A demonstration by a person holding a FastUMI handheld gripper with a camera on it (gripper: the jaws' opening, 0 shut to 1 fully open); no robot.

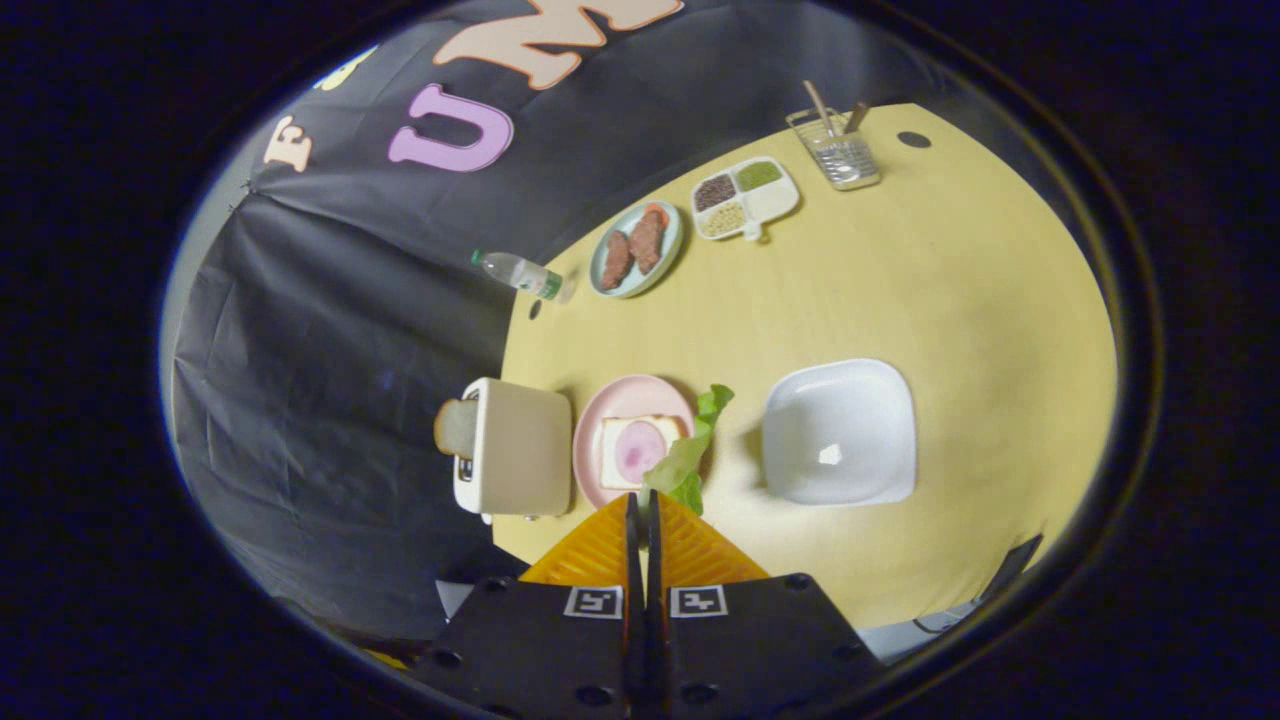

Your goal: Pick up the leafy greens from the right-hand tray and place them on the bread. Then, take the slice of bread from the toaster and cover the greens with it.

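The gripper point(641, 505) is clamped on the lettuce point(690, 455), held high just right of the pink plate point(630, 395); next, lower it onto the bread point(640, 450); toaster point(510, 445) slice waits left of that plate.

The fingers point(640, 505) are pressed together on the leafy greens point(690, 455), which hang over the pink plate point(625, 398) with its bread point(640, 450). Hard by that plate's one side stands the toaster point(510, 460), a slice point(456, 427) poking out; near the other side sits the white tray point(840, 432). Past these the surface point(900, 290) lies open up to its far edge, where a bottle point(520, 272), meat plate point(636, 250), divided dish point(745, 197) and utensil rack point(835, 150) line up.
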